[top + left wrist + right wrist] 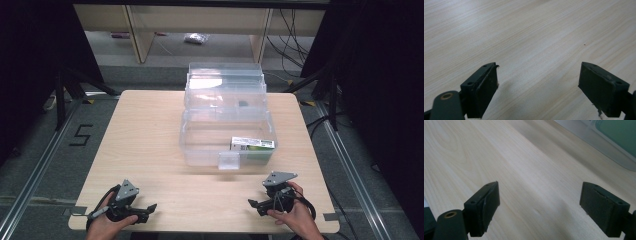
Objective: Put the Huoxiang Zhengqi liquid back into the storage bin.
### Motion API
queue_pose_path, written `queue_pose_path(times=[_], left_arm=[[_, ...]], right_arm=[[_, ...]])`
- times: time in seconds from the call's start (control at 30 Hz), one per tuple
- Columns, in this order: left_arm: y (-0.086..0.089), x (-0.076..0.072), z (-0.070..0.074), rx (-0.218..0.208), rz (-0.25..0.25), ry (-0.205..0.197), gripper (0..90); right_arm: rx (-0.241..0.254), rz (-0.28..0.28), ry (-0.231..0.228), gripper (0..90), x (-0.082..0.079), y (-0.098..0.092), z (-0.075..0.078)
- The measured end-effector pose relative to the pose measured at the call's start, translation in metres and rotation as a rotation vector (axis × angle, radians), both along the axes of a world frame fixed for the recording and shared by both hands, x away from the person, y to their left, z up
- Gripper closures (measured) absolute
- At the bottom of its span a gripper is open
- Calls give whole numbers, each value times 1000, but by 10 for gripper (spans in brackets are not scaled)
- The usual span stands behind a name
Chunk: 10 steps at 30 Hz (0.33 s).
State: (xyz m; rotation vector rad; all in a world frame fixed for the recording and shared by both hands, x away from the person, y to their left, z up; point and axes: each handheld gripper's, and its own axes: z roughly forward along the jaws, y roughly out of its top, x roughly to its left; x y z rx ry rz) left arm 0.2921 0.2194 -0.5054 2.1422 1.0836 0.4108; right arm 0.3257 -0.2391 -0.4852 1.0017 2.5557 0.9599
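Well, the wooden table (pixel 150 130) carries a clear plastic box (pixel 227 117), lid thrown back, with a green-and-white carton (pixel 252 145) lying crosswise in its near right corner (nearer the right hand). Both the left gripper (pixel 150 207) and right gripper (pixel 252 203) rest near the front edge, jaws spread wide and empty, bare wood between them.

Only thing I can actually read is a black "5" (pixel 80 135) marked on the grey floor (pixel 45 165) left of the table. The label on the green box (pixel 252 145) is too blurry.
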Motion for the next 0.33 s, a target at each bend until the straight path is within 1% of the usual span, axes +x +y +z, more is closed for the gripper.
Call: queue_pose_path(times=[0.03,0.07,0.1,0.13,0.17,0.2,0.23,0.27,0.3,0.33], left_arm=[[0,0,0,-1,0,0,152],[0,0,0,-1,0,0,152],[0,0,0,0,-1,0,151],[0,0,0,-6,1,0,151],[-1,0,0,-10,2,2,151],[-1,0,0,-14,-4,5,151],[0,0,0,-2,-10,6,151],[0,0,0,-3,-10,6,151],[-1,0,0,-19,0,2,151],[-1,0,0,-20,-1,1,151]], right_arm=[[-20,12,5,172,0,-1,1],[-8,9,-8,172,0,0,-1],[-12,12,-12,172,0,0,-2],[-24,26,-2,172,1,0,0],[-23,31,-8,172,1,0,-1],[-18,28,3,171,1,0,-1],[-17,30,5,171,1,-1,-1],[-7,21,-6,171,1,0,-3],[-9,20,-4,171,1,-1,-3],[-8,14,-5,172,2,-1,-3]])
